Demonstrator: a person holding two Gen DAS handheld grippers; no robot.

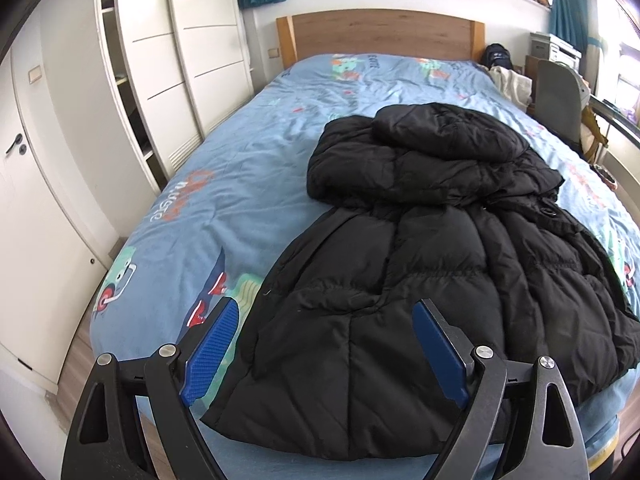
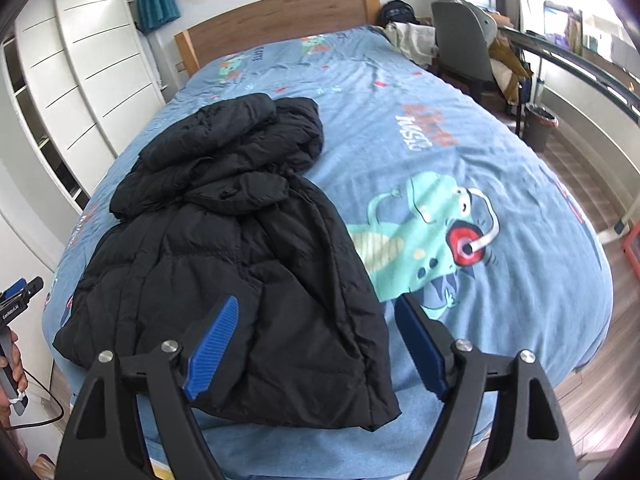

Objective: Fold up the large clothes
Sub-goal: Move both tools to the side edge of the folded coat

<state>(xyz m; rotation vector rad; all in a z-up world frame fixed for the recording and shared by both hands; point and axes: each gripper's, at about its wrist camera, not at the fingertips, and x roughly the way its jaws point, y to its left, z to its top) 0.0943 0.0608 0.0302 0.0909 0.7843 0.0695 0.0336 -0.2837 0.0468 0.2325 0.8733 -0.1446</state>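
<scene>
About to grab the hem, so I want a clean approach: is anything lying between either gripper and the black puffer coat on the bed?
Nothing visible. The left gripper and right gripper both hang open just above the black coat's near hem, with only bare blue bedspread around it.

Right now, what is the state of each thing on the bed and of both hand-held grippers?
black puffer coat: lying on the bed, sleeves folded in, hem at near edge
blue bedcover: spread, wrinkled
left hand-held gripper: open, holding nothing
right hand-held gripper: open, holding nothing
</scene>
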